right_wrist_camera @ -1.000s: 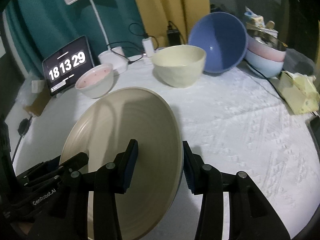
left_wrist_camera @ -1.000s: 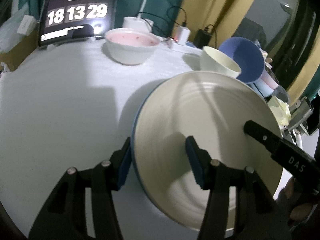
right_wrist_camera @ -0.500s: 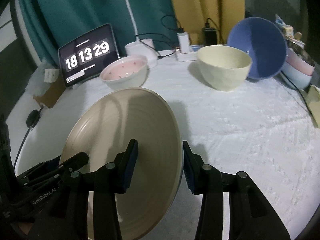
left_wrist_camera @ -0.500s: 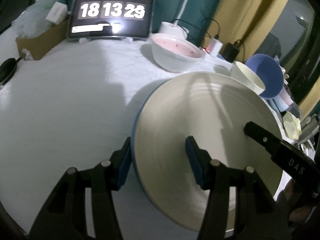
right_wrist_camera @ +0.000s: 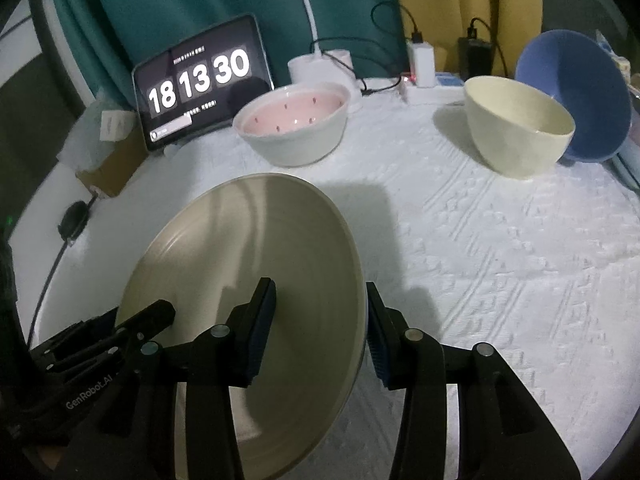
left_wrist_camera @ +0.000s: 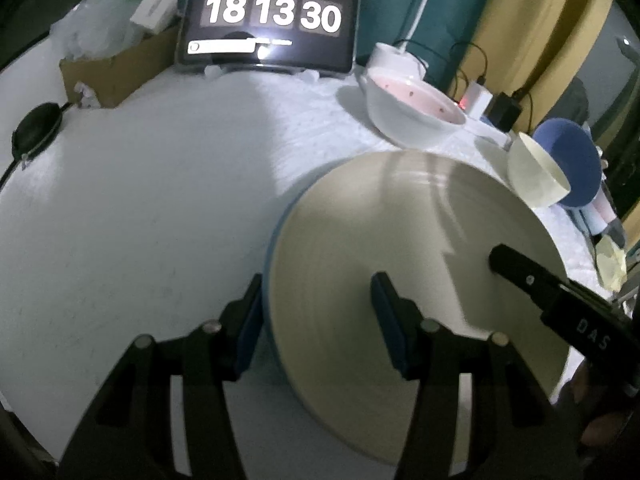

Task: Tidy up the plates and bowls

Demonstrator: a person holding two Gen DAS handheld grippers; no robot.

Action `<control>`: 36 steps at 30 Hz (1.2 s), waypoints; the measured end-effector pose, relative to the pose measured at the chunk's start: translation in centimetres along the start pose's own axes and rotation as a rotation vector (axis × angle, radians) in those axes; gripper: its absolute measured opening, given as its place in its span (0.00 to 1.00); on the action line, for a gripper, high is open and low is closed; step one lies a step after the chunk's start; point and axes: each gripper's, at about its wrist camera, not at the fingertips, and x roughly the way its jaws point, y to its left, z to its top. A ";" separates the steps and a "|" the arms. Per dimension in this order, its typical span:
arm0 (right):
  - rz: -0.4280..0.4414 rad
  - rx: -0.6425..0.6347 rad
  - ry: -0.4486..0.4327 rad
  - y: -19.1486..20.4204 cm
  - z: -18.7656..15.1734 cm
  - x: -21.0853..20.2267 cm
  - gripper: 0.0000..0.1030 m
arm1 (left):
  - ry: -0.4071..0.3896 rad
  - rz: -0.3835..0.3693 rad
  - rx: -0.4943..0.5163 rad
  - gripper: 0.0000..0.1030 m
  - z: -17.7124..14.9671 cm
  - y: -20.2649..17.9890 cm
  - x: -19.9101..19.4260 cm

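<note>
Gripping opposite edges of one large cream plate (right_wrist_camera: 256,280), both tools carry it tilted above the white textured tablecloth (right_wrist_camera: 500,264). Left gripper (left_wrist_camera: 318,316): jaws closed across the plate's rim at its 9 o'clock edge, one pad on the blue underside, the other on the cream face. Right gripper (right_wrist_camera: 320,326): jaws likewise closed across the rim at the plate's 3 o'clock edge; its body is also visible entering the left view from 4 o'clock. Whether the plate touches the cloth cannot be told; a shadow beneath it suggests it is raised. Beyond the plate, at 12 o'clock in the right view, stands a pink-lined bowl (right_wrist_camera: 294,128) with small red specks; at 1 o'clock a cream bowl (right_wrist_camera: 518,128) sits upright, touching or just beside a blue bowl (right_wrist_camera: 576,92) tipped on its side. Farther back a tablet clock (right_wrist_camera: 200,80) reads 18 13 30, with a lamp base (right_wrist_camera: 318,66) and chargers (right_wrist_camera: 422,60) against the curtains. Judgement: transport of the plate is in hand. Recommended: keep both grips level with each other, hold equal pressure, lower flat onto open cloth well clear of the bowls, and release only once the underside rests fully.
</note>
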 end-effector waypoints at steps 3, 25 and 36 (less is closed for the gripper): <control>-0.017 0.000 0.010 0.0 0.0 0.5 0.46 | -0.010 0.023 0.035 0.52 0.0 -0.5 0.1; -0.039 0.028 -0.037 -4.2 -0.1 -3.3 0.48 | -0.190 0.084 0.099 0.54 0.7 -3.4 -4.8; -0.039 0.024 -0.109 -5.9 -1.1 -7.2 0.48 | -0.207 0.033 0.199 0.54 -0.1 -9.1 -6.3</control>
